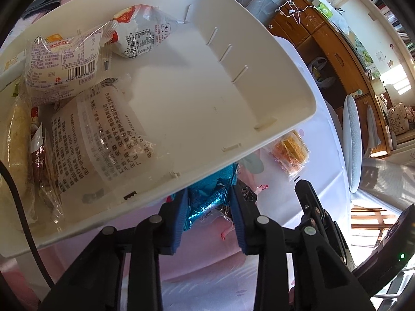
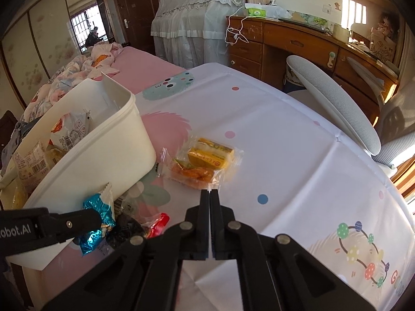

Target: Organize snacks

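Two barcoded packets, "obot.AI" hand-held gripper

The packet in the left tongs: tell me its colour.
Shiny metallic blue foil packet, with a white crimped end; the right wrist view shows it best.

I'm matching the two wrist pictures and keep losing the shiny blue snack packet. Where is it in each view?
Left wrist: the blue foil packet sits low in the centre, between the left gripper fingers, just below the bin's edge.
Right wrist: blue foil packet lower left, at the left gripper's tip.
Shared landmark: the white bin beside it.
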